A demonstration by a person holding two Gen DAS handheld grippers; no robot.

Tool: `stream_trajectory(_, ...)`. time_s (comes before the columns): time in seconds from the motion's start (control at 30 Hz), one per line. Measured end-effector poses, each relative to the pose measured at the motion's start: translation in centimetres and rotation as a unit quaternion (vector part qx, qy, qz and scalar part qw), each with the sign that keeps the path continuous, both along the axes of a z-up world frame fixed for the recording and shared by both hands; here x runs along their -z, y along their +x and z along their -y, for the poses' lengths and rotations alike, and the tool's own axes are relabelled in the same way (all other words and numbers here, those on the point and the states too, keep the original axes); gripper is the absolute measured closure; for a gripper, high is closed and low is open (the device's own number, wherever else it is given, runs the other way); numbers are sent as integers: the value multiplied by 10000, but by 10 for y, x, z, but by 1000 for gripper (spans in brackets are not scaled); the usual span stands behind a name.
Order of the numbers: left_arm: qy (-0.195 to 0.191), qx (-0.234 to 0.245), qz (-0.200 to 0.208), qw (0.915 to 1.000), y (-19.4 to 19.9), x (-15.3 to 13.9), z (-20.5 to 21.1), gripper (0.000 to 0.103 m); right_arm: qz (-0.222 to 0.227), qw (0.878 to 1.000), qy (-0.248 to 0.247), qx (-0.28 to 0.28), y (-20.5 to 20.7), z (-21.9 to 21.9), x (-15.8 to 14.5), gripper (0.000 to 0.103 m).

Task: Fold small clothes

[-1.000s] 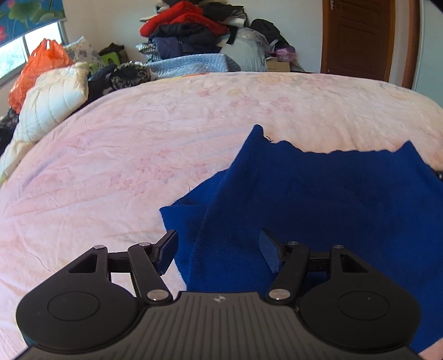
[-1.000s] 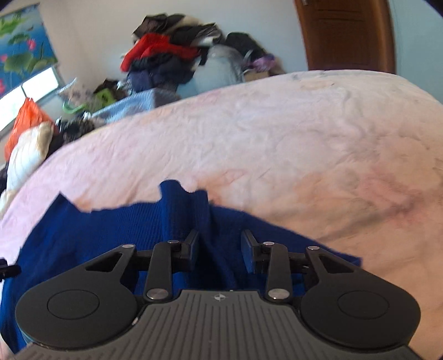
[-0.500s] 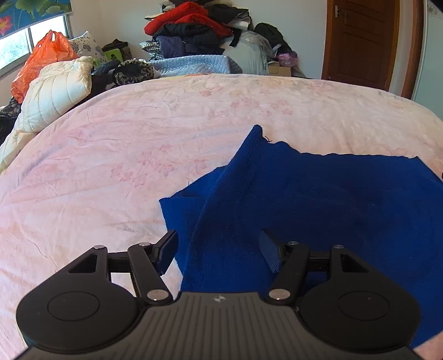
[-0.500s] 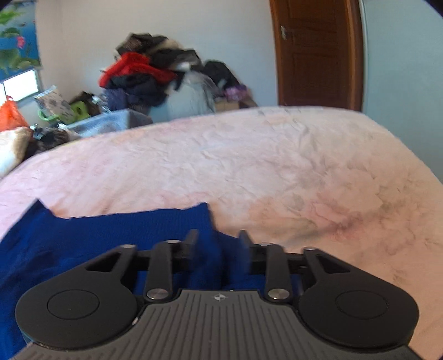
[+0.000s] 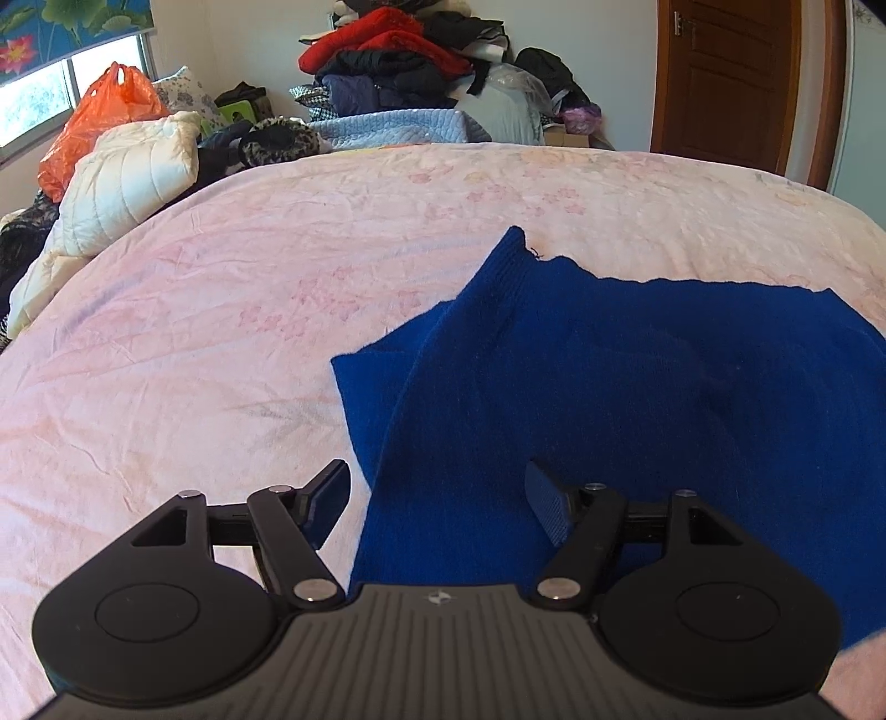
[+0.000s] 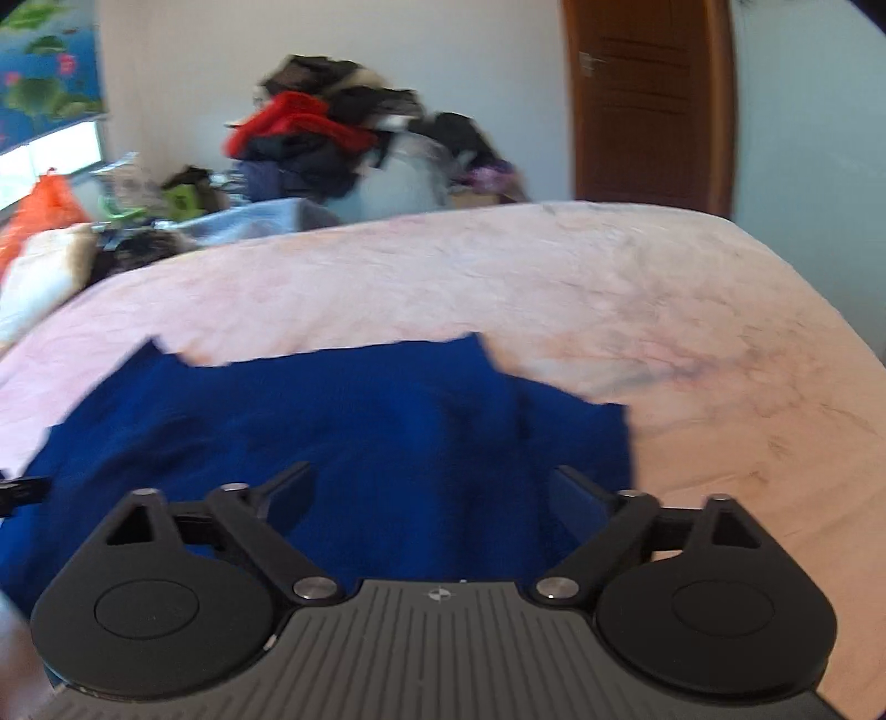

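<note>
My left hand-held gripper (image 5: 437, 498) hangs low over the near left part of a deep blue knitted garment (image 5: 609, 399), its two fingers spread wide with nothing between them; the left finger sits over the bare sheet just beside the cloth's edge and the right finger over the blue knit. My right hand-held gripper (image 6: 432, 493) is likewise spread wide and holds nothing, hovering over the same deep blue knitted garment (image 6: 354, 421) toward its right side. The garment lies spread on a bed covered with a pale pink, faintly flowered, wrinkled sheet (image 5: 232, 310). From the left wrist view a narrower flap of the knit shows at the garment's left edge, lying under the main panel, and the far edge rises to a ribbed point at its left end. From the right wrist view, which is somewhat blurred, the far edge runs jagged between two raised corners, and a second layer sticks out at the right side. Beyond the bed stands a heap of mixed clothes topped with red (image 5: 387, 50), a cream quilted pillow (image 5: 122, 188), an orange plastic bag (image 5: 94, 122) near the window, and a brown wooden door (image 5: 725, 83).
</note>
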State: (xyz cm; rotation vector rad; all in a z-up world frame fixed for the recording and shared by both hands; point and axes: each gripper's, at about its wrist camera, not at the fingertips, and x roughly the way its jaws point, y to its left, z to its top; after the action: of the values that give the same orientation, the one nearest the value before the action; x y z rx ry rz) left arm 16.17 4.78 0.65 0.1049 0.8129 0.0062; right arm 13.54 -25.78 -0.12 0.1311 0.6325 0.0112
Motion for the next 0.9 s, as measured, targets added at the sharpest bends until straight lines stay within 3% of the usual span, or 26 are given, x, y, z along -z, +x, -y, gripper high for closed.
stream_trajectory(0.1, -53, 8, -94, 9999, -6, 5, -1, 33, -232, 9982, -395, -382, -9, -26, 11, 2)
stream_trajectory(0.23, -10, 22, -140, 9999, -16, 14, -4, 30, -594, 9927, -957, -436, -14, -40, 39, 0)
stream_trajectory(0.43, -31, -32, -82, 10000, -29, 24, -10, 22, -98, 9956, -822, -448, -35, -34, 49, 0)
stream_trajectory(0.9, -104, -108, 249, 9996, -56, 34, -12, 20, -62, 9955, -843, -427, -34, -33, 49, 0)
